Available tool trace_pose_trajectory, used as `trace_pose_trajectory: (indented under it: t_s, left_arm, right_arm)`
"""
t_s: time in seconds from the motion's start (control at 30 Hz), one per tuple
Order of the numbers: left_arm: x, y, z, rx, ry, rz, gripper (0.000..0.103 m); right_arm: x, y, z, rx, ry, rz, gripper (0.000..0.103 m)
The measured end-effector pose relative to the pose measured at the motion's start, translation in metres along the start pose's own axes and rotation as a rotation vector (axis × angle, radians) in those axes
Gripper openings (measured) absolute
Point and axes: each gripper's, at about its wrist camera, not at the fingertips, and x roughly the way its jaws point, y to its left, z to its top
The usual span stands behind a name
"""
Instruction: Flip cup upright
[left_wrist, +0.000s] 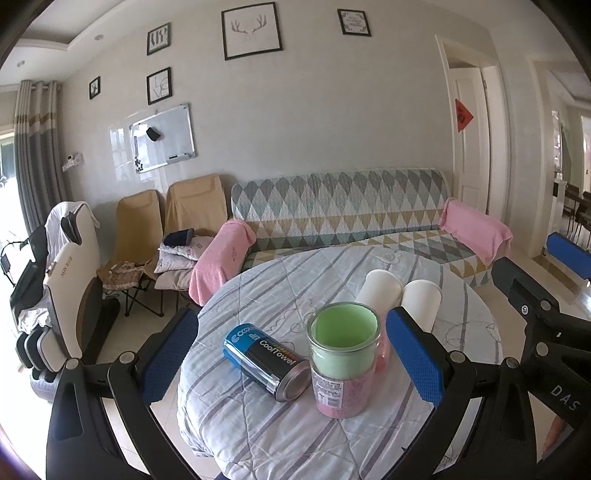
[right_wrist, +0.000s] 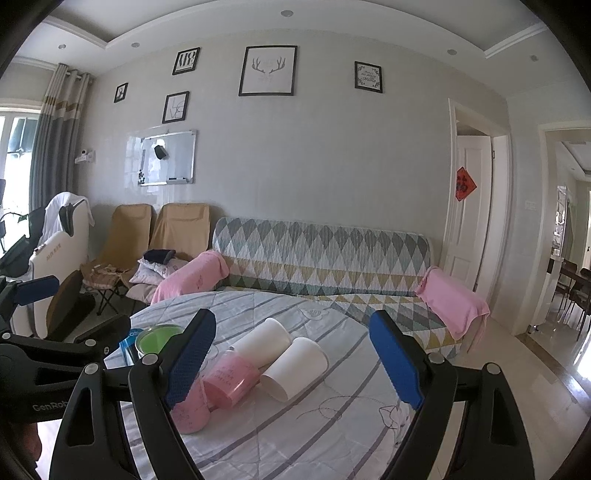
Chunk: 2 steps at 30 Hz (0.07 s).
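A clear cup with a green and pink inside stands upright on the round table, mouth up; in the right wrist view only its green mouth shows past the left finger. A pink cup lies on its side beside it. Two white cups lie on their sides behind; they also show in the left wrist view. My left gripper is open, with the upright cup between its fingers, apart from both. My right gripper is open above the lying cups and holds nothing.
A blue CoolTowel can lies on its side left of the upright cup. The table wears a striped quilted cloth. A patterned sofa with pink towels stands behind, folding chairs at left, a doorway at right.
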Motion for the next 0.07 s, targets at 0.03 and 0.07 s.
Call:
trace_pose_trajectory:
  t_s: [0.03,0.07]
  left_arm:
    - [0.0004,0.0000,-0.0002,0.002,0.000,0.000,0.103]
    - [0.0000,0.0011,-0.0003,0.001,-0.002,-0.001,0.103]
  right_arm:
    - [0.0001,-0.0001,0.0002,0.000,-0.001,0.001,0.086]
    - [0.0003,-0.0001,0.0003,0.000,0.001,0.002,0.086]
